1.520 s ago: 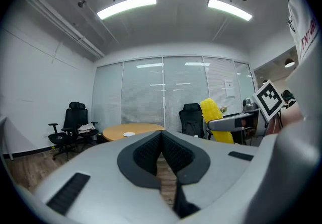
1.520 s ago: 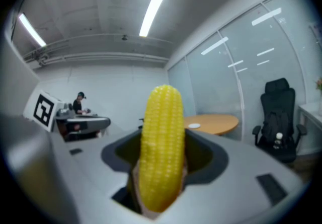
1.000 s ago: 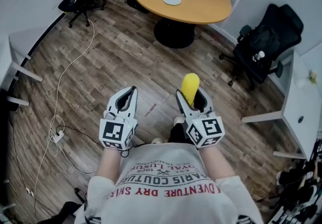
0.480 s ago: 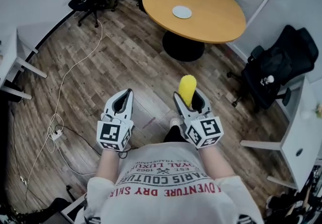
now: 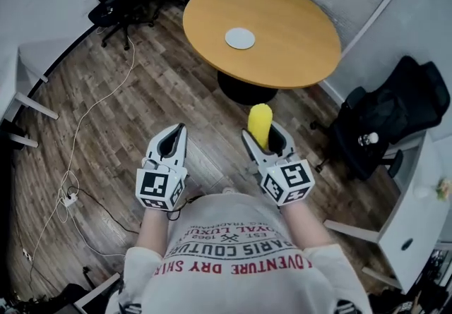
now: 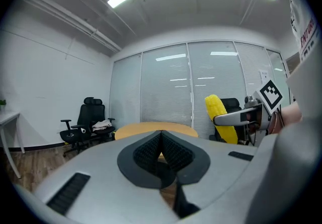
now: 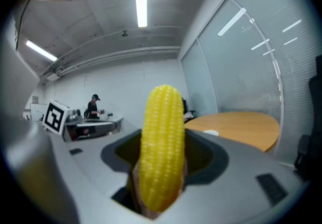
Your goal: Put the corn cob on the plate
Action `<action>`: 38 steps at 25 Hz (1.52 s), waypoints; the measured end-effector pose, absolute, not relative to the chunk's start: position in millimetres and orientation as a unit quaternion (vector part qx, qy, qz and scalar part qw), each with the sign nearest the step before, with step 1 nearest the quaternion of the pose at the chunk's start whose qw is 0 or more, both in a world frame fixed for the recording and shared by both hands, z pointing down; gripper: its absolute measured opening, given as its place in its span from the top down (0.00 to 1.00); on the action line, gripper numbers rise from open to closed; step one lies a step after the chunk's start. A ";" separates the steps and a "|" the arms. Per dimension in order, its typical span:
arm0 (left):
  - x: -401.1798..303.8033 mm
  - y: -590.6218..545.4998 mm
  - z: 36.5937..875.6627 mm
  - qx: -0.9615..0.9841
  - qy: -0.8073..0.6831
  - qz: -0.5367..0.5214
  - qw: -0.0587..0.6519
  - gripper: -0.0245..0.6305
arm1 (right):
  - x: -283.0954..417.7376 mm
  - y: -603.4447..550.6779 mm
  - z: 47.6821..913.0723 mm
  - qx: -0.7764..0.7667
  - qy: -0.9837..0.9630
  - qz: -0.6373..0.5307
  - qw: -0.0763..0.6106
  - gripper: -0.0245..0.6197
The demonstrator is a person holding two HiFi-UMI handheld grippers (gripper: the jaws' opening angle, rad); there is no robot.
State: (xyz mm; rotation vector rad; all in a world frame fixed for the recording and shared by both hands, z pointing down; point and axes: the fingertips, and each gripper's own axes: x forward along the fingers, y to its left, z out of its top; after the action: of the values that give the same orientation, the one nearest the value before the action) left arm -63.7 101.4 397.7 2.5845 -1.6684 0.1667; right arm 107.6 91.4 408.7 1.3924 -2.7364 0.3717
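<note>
A yellow corn cob (image 5: 259, 124) stands upright in my right gripper (image 5: 266, 137), whose jaws are shut on it; it fills the middle of the right gripper view as the corn cob (image 7: 161, 152), and shows at the right of the left gripper view as the corn cob (image 6: 220, 118). A small white plate (image 5: 240, 38) lies on the round wooden table (image 5: 296, 44) ahead, well beyond both grippers; the plate (image 7: 210, 133) shows faintly past the cob. My left gripper (image 5: 173, 143) is held at waist height left of the right one, jaws shut on nothing.
Black office chairs stand at the back left (image 5: 111, 9) and at the right (image 5: 388, 118). A white cable (image 5: 92, 104) trails over the wood floor at the left. White desks line the left (image 5: 28, 73) and right (image 5: 413, 214) edges. Glass partitions stand behind the table.
The person has stepped closer to the round table, which now sits nearer and more central in the head view. Both grippers keep their pose, the corn still held.
</note>
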 end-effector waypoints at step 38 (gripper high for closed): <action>-79.7 -382.5 411.5 0.932 -0.350 0.081 0.048 0.91 | 88.8 -309.9 462.6 0.633 -0.744 0.213 0.021 0.55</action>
State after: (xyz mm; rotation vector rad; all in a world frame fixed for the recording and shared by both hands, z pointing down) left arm -79.7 -382.5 411.5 2.8423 -1.0669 0.2485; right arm 88.8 -309.9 462.6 1.9645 -2.3060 0.6610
